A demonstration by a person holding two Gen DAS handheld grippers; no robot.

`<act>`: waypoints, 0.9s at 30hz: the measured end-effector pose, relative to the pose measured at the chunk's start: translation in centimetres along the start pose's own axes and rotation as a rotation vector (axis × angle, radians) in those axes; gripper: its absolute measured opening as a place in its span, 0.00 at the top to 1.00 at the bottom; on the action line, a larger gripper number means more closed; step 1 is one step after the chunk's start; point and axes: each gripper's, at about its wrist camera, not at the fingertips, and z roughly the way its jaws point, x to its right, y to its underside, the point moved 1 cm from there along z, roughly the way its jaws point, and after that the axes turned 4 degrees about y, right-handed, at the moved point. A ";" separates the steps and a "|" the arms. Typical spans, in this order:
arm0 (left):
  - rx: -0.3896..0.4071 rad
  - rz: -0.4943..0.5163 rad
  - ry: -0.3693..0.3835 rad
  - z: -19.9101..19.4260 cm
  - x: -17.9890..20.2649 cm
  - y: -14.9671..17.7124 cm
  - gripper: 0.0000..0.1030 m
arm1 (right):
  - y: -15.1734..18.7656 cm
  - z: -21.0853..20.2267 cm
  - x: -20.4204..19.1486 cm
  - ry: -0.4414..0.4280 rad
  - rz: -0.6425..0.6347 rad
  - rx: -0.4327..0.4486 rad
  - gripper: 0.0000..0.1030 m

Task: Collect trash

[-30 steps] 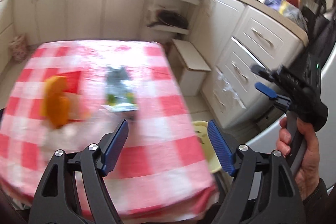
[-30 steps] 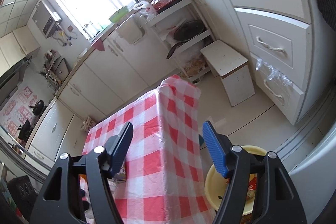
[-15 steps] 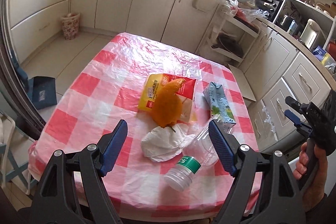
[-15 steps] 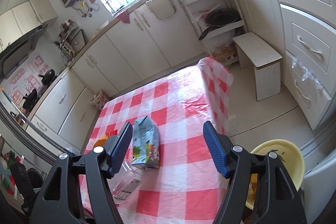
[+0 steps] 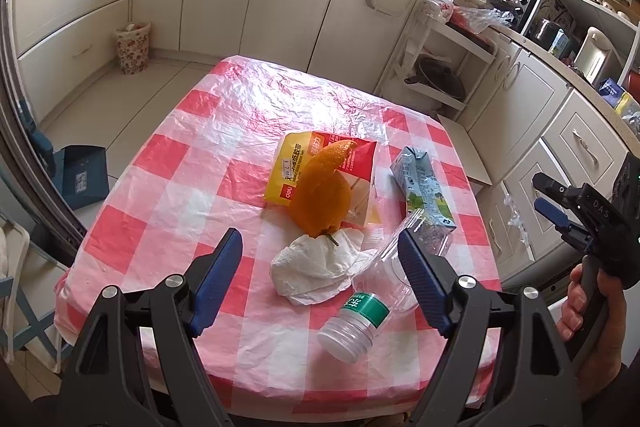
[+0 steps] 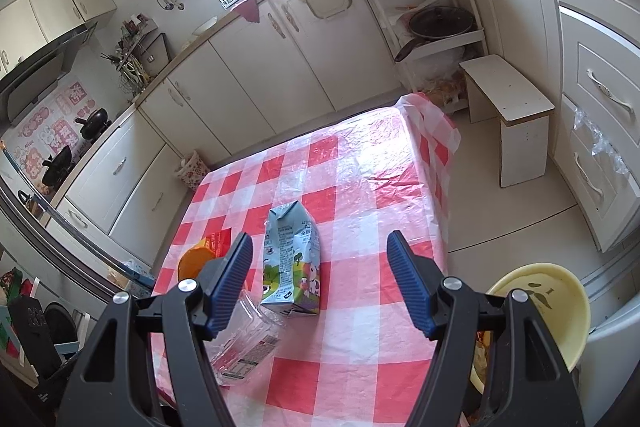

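So, quick pass, nothing grabbed yet.
Left gripper (image 5: pixel 320 283): jaws wide, empty, hanging over the near edge of the table, angled down at the trash pile; the crumpled tissue sits framed between the fingers, probably lined up as first pick.
Right gripper (image 6: pixel 320 287): jaws wide, empty, above the table's right side; milk carton is framed between its fingers but not touched.
Table (image 5: pixel 168 155): red-and-white check plastic cover, all trash clustered toward the near right part.
Tissue (image 5: pixel 316 275): white, crumpled, just in front of the orange peel (image 5: pixel 324 195), peel's stem end resting on it.
Wrapper (image 5: pixel 296 167): yellow-red snack bag, flat, under the peel (peel pins it, so peel likely goes first).
Milk carton (image 6: pixel 290 259): lying on its side, right of the wrapper, apart from it.
Bottle (image 5: pixel 372 299): clear plastic, green label, on its side, cap toward the near edge, far end touching the carton; will roll if nudged.
Yellow bin (image 6: pixel 560 303): on the floor by the table's right corner, some trash inside; judged drop target, nearest the right gripper.
Stage: approach, task barely begun.
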 end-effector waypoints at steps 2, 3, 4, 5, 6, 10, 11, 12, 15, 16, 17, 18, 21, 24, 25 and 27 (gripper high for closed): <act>-0.003 0.002 -0.005 0.2 0.0 0.1 0.26 | -0.1 0.0 0.0 -0.004 0.000 0.000 0.35; -0.005 0.005 -0.008 0.3 0.1 0.1 0.26 | -0.1 0.0 0.1 -0.006 0.000 0.000 0.35; -0.006 0.006 -0.010 0.3 0.1 0.2 0.26 | -0.1 -0.1 0.1 -0.008 0.001 0.001 0.35; -0.008 0.007 -0.013 0.4 0.2 0.2 0.26 | -0.1 -0.2 0.2 -0.009 0.002 0.002 0.35; -0.009 0.007 -0.014 0.5 0.2 0.3 0.26 | -0.1 -0.2 0.3 -0.010 0.004 0.003 0.35; -0.015 0.009 -0.020 0.8 0.3 0.4 0.26 | -0.2 -0.4 0.5 -0.015 0.009 0.004 0.35; -0.016 0.010 -0.021 0.9 0.4 0.4 0.26 | -0.2 -0.4 0.5 -0.016 0.008 0.004 0.35; -0.018 0.010 -0.022 0.9 0.4 0.4 0.26 | -0.2 -0.4 0.5 -0.016 0.008 0.004 0.35; -0.020 0.011 -0.024 1.1 0.4 0.4 0.26 | -0.1 -0.4 0.4 -0.019 0.005 0.003 0.35; -0.020 0.011 -0.025 1.1 0.4 0.4 0.26 | -0.1 -0.4 0.4 -0.019 0.004 0.001 0.35; -0.021 0.010 -0.025 1.1 0.3 0.4 0.26 | -0.1 -0.4 0.3 -0.021 0.003 0.000 0.35; -0.021 0.009 -0.024 1.1 0.3 0.4 0.26 | -0.1 -0.3 0.3 -0.021 0.001 -0.002 0.35; -0.021 0.008 -0.024 1.1 0.3 0.4 0.25 | -0.1 -0.3 0.2 -0.023 -0.003 -0.006 0.35; -0.020 0.009 -0.024 1.1 0.3 0.4 0.25 | 0.0 -0.2 0.1 -0.024 -0.007 -0.009 0.35; -0.021 0.009 -0.024 1.1 0.3 0.4 0.25 | 0.0 -0.2 0.0 -0.025 -0.008 -0.011 0.35; -0.022 0.009 -0.024 1.1 0.3 0.4 0.25 | 0.0 -0.2 -0.1 -0.025 -0.011 -0.014 0.35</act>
